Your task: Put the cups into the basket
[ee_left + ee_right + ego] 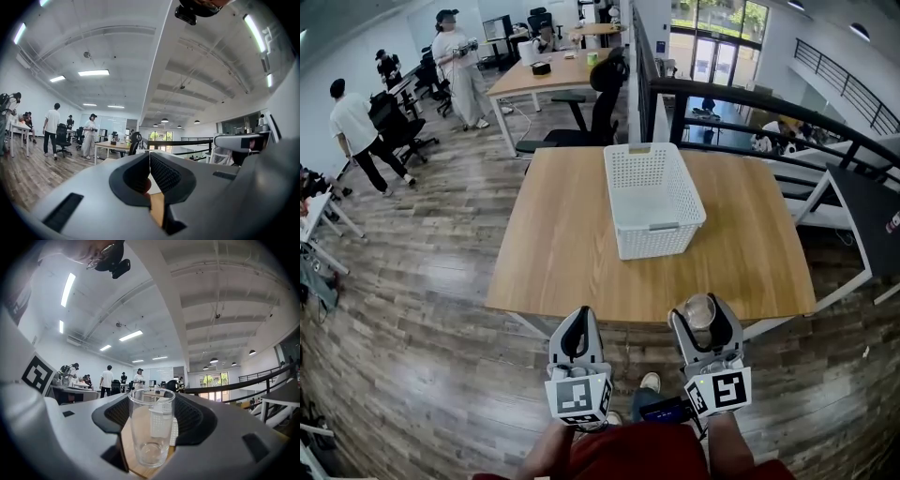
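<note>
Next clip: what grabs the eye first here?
A clear glass cup stands upright between the right gripper's jaws, at the near edge of the light wooden table. Mid-table sits a white perforated plastic basket, nothing visible inside. The left gripper's jaws are together, empty.

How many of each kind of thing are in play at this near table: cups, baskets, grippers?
Glass cup: 1
White basket: 1
Grippers: 2 (left gripper, right gripper)
Total: 4
</note>
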